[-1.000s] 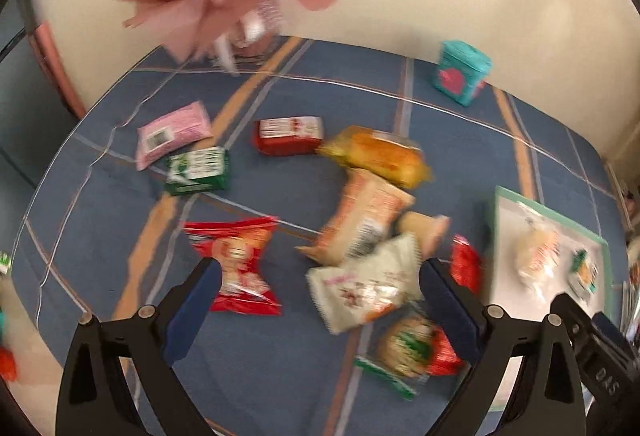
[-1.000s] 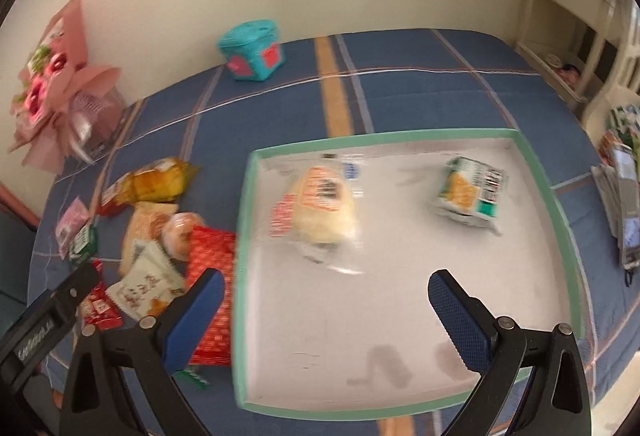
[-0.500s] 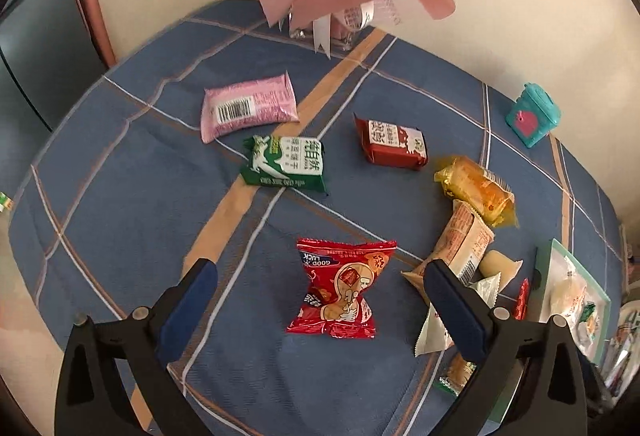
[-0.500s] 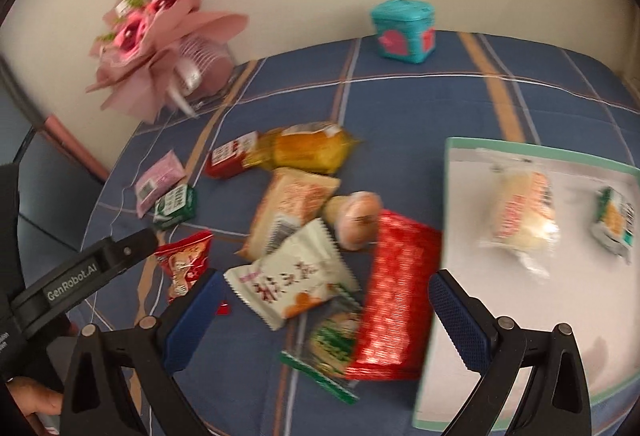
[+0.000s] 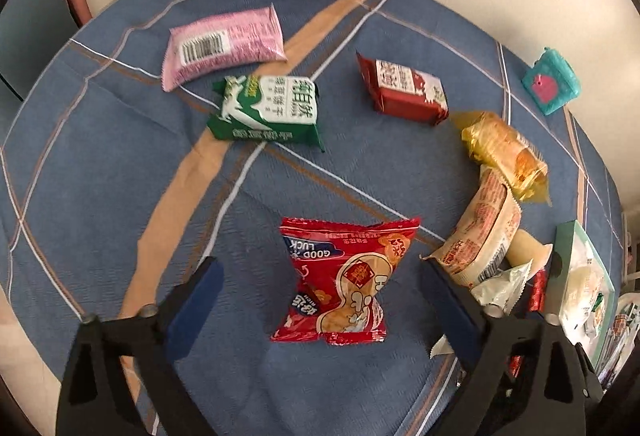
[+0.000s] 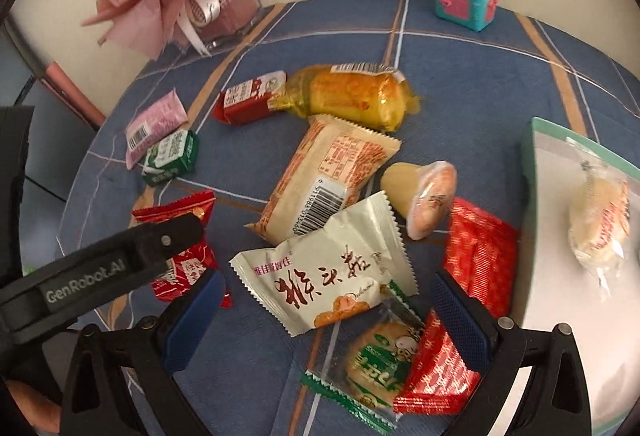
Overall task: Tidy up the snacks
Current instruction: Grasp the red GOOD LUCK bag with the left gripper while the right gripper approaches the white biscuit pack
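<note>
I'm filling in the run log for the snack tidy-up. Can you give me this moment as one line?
left tongs: open, closing in, straddling red peanut packet | right tongs: open over white packet | tray: one bun visible

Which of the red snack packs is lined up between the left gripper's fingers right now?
The red peanut pack printed GOOD LUCK, lying flat between the open left gripper. The red boxy pack lies farther back beside the green milk-style pack.

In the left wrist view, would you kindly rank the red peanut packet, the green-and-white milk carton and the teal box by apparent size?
1. Red peanut packet, though it lies nearest the camera.
2. Green-and-white milk carton, somewhat smaller.
3. Teal box, smallest, but farthest and near the fisheye edge.
</note>
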`<state>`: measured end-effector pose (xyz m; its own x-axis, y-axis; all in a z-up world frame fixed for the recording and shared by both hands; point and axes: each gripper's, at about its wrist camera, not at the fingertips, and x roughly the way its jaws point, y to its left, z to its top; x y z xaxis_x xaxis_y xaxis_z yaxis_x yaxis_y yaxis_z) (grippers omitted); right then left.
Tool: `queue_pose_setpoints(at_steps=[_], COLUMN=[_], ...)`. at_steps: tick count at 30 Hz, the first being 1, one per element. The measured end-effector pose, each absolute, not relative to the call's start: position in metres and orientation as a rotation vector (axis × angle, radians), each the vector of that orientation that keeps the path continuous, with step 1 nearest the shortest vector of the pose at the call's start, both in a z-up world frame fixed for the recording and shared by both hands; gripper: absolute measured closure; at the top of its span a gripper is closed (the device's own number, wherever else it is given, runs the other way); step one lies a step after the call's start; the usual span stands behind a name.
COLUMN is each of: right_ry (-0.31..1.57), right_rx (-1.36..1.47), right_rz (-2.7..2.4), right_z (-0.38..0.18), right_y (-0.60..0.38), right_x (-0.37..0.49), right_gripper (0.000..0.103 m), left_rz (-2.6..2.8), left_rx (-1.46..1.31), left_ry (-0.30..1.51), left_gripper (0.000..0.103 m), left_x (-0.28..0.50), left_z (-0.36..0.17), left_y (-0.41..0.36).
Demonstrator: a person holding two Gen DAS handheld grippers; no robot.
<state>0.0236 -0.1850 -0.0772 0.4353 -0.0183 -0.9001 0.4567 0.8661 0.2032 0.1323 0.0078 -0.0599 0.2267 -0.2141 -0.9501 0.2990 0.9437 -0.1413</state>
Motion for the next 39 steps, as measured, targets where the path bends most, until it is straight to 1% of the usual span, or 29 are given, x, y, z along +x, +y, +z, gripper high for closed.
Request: queue_pose_setpoints(at_steps=[3,5,9,12,14,16,19,21,25,29,34,37,39], right_ry=[1.109,1.119,1.127,1.129,1.123,1.114,1.106,1.106,1.096,1.079,1.071,1.053,1.038], right_rx=[0.452,0.441,0.417,0.406,0.412,0.423,0.447,0.456,0.483,0.504,0.526,0.542,0.549], right_rz=[-0.301,-0.302,-0.304,-0.313,-0.313,-0.312,-0.304,-0.306,-0.297,-0.281,-0.277,-0.269,-0.266], right_z=[-0.085,-0.089,-0.092,-0.093,-0.093,-0.090,-0.088,-0.087,-0.086,-0.081,-0.079,-0.074,-0.069], right_y=[-0.184,-0.182,-0.181,-0.180,-0.180,-0.181,-0.184,-0.185,-0.189,-0.191,-0.194,-0.197,-0.198], right_x=[0.029,0.033,0.035,0.036,0.037,0.033,0.030,0.029,0.026,0.024,0.022,0.018,0.016], right_gripper=[0.001,0.002,0.004,0.008,0.010,0.012,0.018,0.025,0.029,0.037,0.040,0.045,0.050], left_rz=[-0.349,-0.353,-0.348,-0.349,-0.360,-0.368,-0.378,-0.381,-0.384,-0.391,-0.397,-0.402,-0.406], left_rx=[0.082,0.071,0.058,0.053,0.044,0.042,0.037,0.032,0.028,0.025,0.025,0.030,0.029], left_ry=[1.303,1.311,1.329,1.349,1.360,1.361,1.360,1.358,1.343,1.324,1.300,1.282,1.273], left_gripper=[0.013,0.023,0.029,0.039,0.048,0.051,0.053,0.053,0.054,0.054,0.054,0.054,0.054], left_x=[0.134,0.136,0.139,0.136,0.135,0.134,0.132,0.131,0.130,0.131,0.131,0.127,0.124], left_z=[-0.065,-0.067,-0.073,-0.077,-0.079,-0.078,-0.076,-0.074,-0.067,-0.059,-0.048,-0.040,-0.033], left_y=[0.007,0.008,0.009,0.010,0.010,0.009,0.005,0.006,0.003,0.001,0.000,0.001,0.003])
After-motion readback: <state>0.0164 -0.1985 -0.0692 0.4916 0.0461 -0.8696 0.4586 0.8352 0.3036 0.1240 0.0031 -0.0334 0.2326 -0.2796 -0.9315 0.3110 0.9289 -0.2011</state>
